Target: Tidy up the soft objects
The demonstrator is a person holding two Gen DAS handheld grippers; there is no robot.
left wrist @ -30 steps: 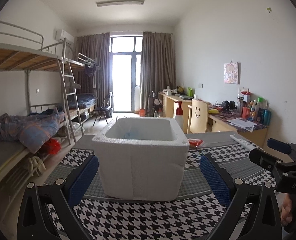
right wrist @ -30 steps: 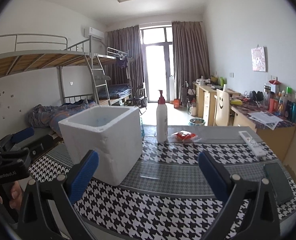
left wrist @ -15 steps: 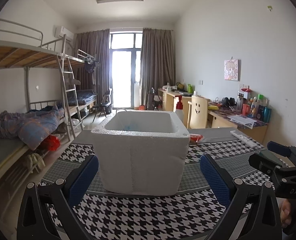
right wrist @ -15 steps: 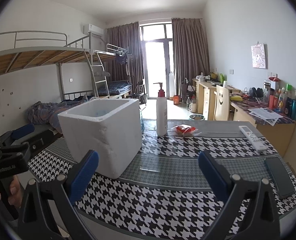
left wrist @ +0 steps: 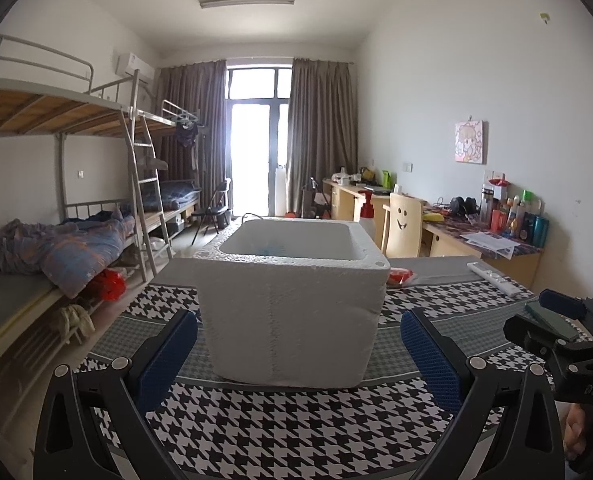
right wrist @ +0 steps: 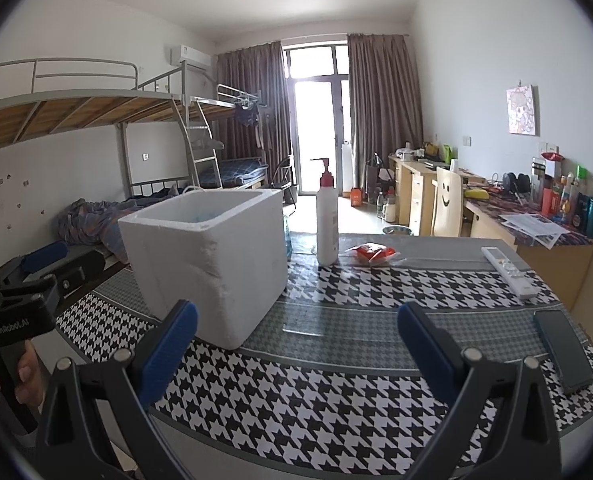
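Both tongs, left [left wrist: 298,354] and right [right wrist: 296,344], hang spread and empty over the worktop [right wrist: 336,412], so the person should probably reach for the red packet [right wrist: 372,254], lying beside the bottle [right wrist: 327,222], and carry it gently to the box [left wrist: 292,300].

The foam box [left wrist: 292,304] hides most of the pump bottle [left wrist: 366,210] and the red packet [left wrist: 401,277].

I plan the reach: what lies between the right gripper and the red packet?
Only bare houndstooth cloth, seen in the right wrist view; the right gripper is open, the red packet untouched.
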